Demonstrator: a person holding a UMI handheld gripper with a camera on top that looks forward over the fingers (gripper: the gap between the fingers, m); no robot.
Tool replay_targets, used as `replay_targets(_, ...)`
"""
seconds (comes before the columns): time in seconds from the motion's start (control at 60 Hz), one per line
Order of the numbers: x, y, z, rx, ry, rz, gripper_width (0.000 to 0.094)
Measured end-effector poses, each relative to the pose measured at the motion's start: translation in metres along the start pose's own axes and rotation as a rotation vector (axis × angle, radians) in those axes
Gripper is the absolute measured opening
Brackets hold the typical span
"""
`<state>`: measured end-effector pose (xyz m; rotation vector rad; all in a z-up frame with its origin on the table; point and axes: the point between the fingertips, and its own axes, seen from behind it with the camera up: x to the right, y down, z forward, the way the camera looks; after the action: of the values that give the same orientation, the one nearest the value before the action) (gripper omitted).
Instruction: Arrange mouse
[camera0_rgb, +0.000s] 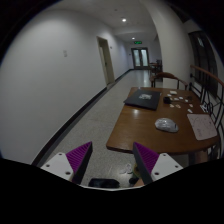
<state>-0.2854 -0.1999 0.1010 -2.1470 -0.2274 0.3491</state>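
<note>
A grey mouse (166, 125) lies on a brown wooden table (140, 130), beyond my fingers and to the right. A dark mouse pad (142, 97) lies farther back on the same table. My gripper (111, 160) is held above the floor in front of the table's near edge, with its purple pads (76, 157) wide apart and nothing between them. The fingers are open and clear of the mouse.
A sheet of white paper (201, 125) lies on the table right of the mouse, with small items (180, 97) farther back. A chair (165, 80) stands behind the table. A long corridor with a speckled floor (95, 115) runs ahead on the left to double doors (137, 57).
</note>
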Motion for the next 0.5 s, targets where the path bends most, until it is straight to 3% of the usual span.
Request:
replay_targets(0.167,-0.001,0.000,0.009,0.008,0.009,-0.043,0.0831)
replay_targets(0.383,0.083,0.001,0.029,0.027,0.079,-0.079,0.0821)
replay_targets(0.5,0.157,0.009,0.045,0.013,0.170,-0.109,0.0818)
